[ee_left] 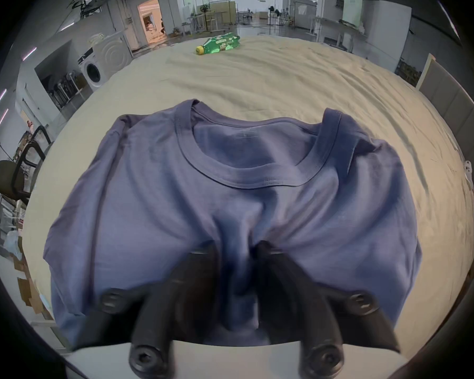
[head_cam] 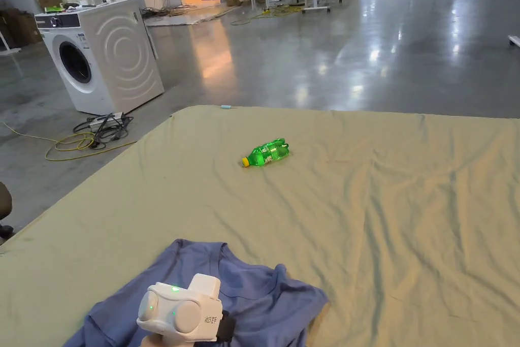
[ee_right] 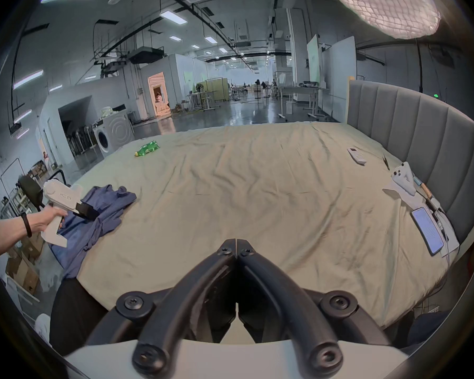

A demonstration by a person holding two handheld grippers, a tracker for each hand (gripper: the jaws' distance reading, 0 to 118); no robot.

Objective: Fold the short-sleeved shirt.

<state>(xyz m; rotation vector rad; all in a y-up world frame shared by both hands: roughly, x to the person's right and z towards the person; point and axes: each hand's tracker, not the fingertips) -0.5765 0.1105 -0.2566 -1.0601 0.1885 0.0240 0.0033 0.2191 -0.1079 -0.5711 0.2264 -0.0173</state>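
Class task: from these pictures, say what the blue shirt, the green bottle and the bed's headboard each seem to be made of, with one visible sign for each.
Blue shirt: soft knit fabric, probably cotton; matte, ribbed collar, drapes in folds.
Green bottle: clear tinted plastic, glossy highlights, yellow cap.
Headboard: padded grey upholstery, stitched in vertical channels; fabric or leatherette, hard to tell.

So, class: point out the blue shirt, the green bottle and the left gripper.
blue shirt (ee_left: 257, 210): left gripper view, chest below the collar.
green bottle (head_cam: 268, 153): head view, its middle.
left gripper (ee_left: 237, 251): left gripper view, between its fingertips.
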